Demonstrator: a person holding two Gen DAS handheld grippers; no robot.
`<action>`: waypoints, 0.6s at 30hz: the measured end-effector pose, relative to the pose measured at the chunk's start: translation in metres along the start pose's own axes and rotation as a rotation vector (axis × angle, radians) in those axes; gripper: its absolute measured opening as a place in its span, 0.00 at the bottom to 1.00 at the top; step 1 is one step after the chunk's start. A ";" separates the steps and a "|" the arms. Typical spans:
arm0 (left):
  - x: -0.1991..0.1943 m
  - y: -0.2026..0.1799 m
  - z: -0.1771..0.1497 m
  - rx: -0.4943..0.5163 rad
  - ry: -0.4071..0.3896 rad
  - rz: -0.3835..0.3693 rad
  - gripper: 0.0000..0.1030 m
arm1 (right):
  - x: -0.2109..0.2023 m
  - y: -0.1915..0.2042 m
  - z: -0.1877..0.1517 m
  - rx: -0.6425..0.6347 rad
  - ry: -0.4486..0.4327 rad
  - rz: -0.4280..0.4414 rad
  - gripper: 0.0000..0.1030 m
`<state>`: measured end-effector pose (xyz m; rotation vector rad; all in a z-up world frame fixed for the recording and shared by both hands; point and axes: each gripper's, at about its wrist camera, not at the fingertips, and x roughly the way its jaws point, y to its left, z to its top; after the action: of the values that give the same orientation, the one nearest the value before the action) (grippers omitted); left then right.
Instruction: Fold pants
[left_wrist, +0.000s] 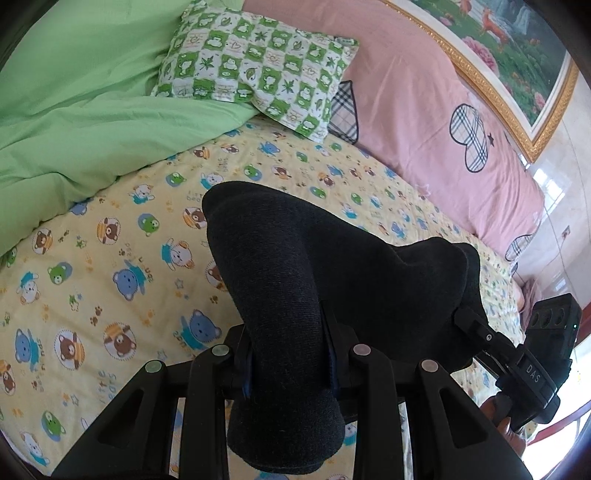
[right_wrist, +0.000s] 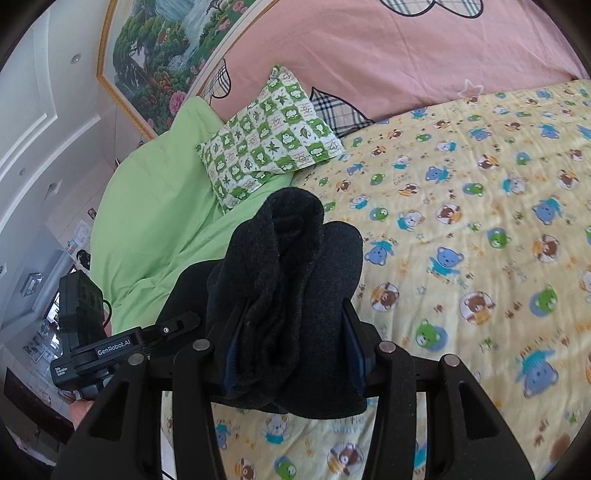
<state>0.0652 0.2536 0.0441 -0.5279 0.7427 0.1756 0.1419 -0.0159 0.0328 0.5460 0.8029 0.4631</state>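
The pants (left_wrist: 295, 280) are dark charcoal knit fabric, held up above the bed between both grippers. My left gripper (left_wrist: 288, 358) is shut on a bunched edge of the pants, with fabric hanging over and below its fingers. My right gripper (right_wrist: 291, 350) is shut on another bunched part of the pants (right_wrist: 291, 280), which stands up in folds between the blue pads. The right gripper also shows in the left wrist view (left_wrist: 517, 362) at the right, and the left gripper shows in the right wrist view (right_wrist: 110, 350) at the left. Most of the pants' shape is hidden.
A yellow bear-print bed sheet (left_wrist: 110, 266) lies below. A green quilt (left_wrist: 74, 110) and a green-checked pillow (left_wrist: 258, 62) are at the head. A pink cover (left_wrist: 424, 103) lies along the wall under a framed painting (left_wrist: 509, 44).
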 end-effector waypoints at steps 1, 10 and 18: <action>0.002 0.002 0.002 -0.002 -0.001 0.005 0.28 | 0.006 -0.001 0.003 -0.002 0.004 0.004 0.47; 0.017 0.012 0.008 -0.015 0.003 0.043 0.28 | 0.038 -0.006 0.014 -0.008 0.040 0.006 0.47; 0.027 0.018 0.006 -0.012 0.008 0.057 0.29 | 0.049 -0.014 0.016 -0.003 0.057 -0.007 0.48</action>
<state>0.0824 0.2709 0.0227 -0.5189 0.7657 0.2312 0.1867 -0.0025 0.0064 0.5288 0.8582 0.4752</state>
